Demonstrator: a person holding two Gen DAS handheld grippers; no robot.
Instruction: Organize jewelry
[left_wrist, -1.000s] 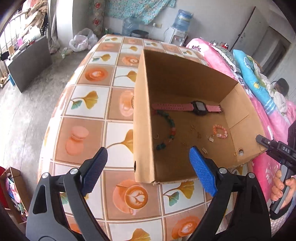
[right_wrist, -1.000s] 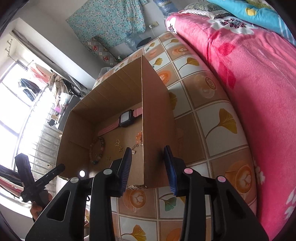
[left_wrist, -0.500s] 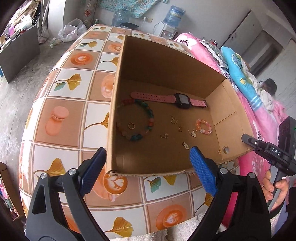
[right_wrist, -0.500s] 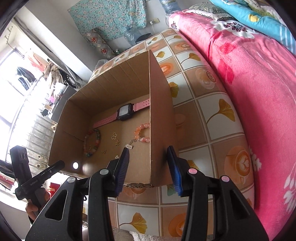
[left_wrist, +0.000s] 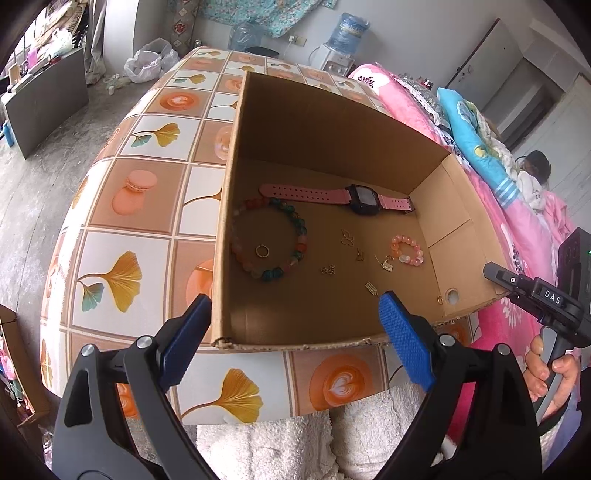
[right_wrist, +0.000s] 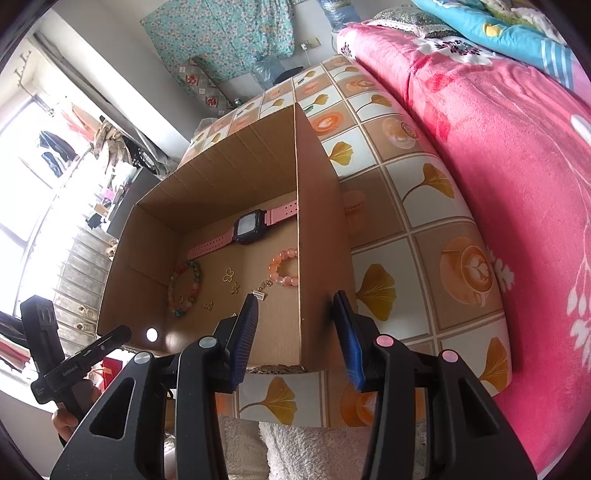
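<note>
While both my tools hang over the near edge of the worktop (left_wrist: 155, 177), the left tool (left_wrist: 295, 339) gapes wide and empty. The right tool (right_wrist: 295, 339) is half open, its jaws having just been opening, and it straddles the right wall of the box (left_wrist: 321, 125) without touching it. On the box floor lie a pink watch (left_wrist: 364, 197), a big bead bracelet (left_wrist: 269, 238) ringing a small ring (left_wrist: 262, 251), a small pink bracelet (left_wrist: 406, 249) and scattered gold charms (left_wrist: 347, 236).
</note>
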